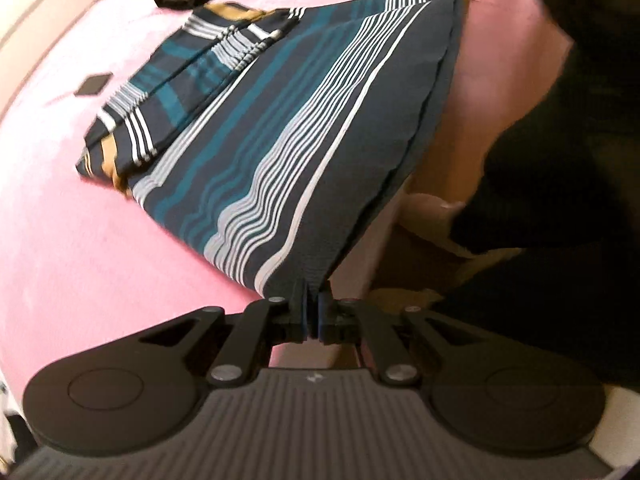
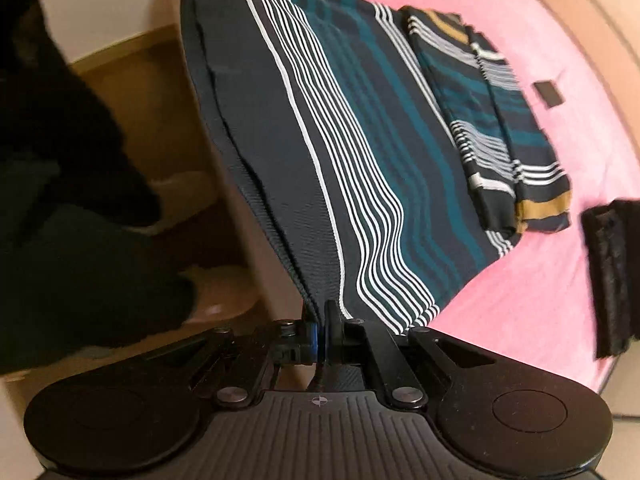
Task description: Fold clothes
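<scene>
the left gripper (image 1: 313, 314) sits at the bottom centre of the left wrist view with its jaws pinched together on one corner of a striped shirt (image 1: 280, 128), navy with teal and white bands and a mustard stripe. in the right wrist view the right gripper (image 2: 320, 340), also bottom centre, has its jaws closed on the other corner of the same hem edge. that right gripper also shows at the top right of the left wrist view, with the cloth running taut up to it.

the striped shirt (image 2: 360, 140) hangs stretched between the two grips, and its far part lies on the pink bedsheet (image 1: 72, 232), where the sleeves already look folded inward toward the upper left of the left view. a small dark diamond-shaped tag (image 1: 93, 85) lies on the sheet just beside the garment, and a dark folded item (image 2: 612, 280) rests at the right edge of the right view, well apart from the shirt.

this looks like the step of carrying the held hem over to the collar end. the main risk is uneven travel: if one gripper leads, the fold line skews and the tucked sleeves drag out of place. each grip seems to hold only a thin bite of fabric near the corner, so a sharp pull could slip a layer free. pulling too far toward the bed edge could slide the whole shirt off the sheet.
</scene>
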Available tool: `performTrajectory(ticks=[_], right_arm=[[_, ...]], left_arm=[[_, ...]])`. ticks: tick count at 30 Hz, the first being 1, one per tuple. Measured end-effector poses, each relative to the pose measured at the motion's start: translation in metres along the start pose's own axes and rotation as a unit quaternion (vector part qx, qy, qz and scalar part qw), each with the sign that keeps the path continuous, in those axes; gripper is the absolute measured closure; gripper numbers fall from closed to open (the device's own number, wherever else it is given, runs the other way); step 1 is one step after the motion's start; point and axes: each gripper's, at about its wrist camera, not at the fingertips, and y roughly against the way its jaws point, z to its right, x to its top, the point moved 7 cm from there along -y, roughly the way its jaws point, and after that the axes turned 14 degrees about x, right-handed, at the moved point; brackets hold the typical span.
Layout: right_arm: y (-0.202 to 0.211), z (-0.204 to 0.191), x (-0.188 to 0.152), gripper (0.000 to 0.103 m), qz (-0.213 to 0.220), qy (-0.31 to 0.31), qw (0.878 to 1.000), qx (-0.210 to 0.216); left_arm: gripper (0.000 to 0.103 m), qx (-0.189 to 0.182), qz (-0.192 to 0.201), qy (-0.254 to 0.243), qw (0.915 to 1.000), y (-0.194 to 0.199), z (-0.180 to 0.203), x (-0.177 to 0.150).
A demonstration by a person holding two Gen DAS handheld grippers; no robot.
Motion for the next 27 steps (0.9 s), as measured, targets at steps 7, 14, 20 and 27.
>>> performTrajectory(ticks=[7, 14, 20, 27], right_arm=[[0.015, -0.031, 0.003, 0.102, -0.034, -0.026, 0.998, 0.037], [0.075, 0.071, 0.065, 0.102, -0.008, -0.009, 0.997, -0.078], [0.089, 0.192, 0.109, 0.102, 0.011, -0.001, 0.989, -0.144], [0.028, 0.306, 0.134, 0.102, 0.014, -0.011, 0.994, -0.105]], left_arm=[[0.101, -0.033, -0.008, 0.062, 0.9975, 0.016, -0.005, 0.003], [0.100, 0.049, 0.072, 0.094, 0.9917, 0.004, -0.145, 0.060], [0.100, 0.084, 0.082, 0.111, 0.9869, -0.039, -0.246, 0.119], [0.100, 0.106, 0.013, 0.147, 0.9834, -0.135, -0.300, 0.152]])
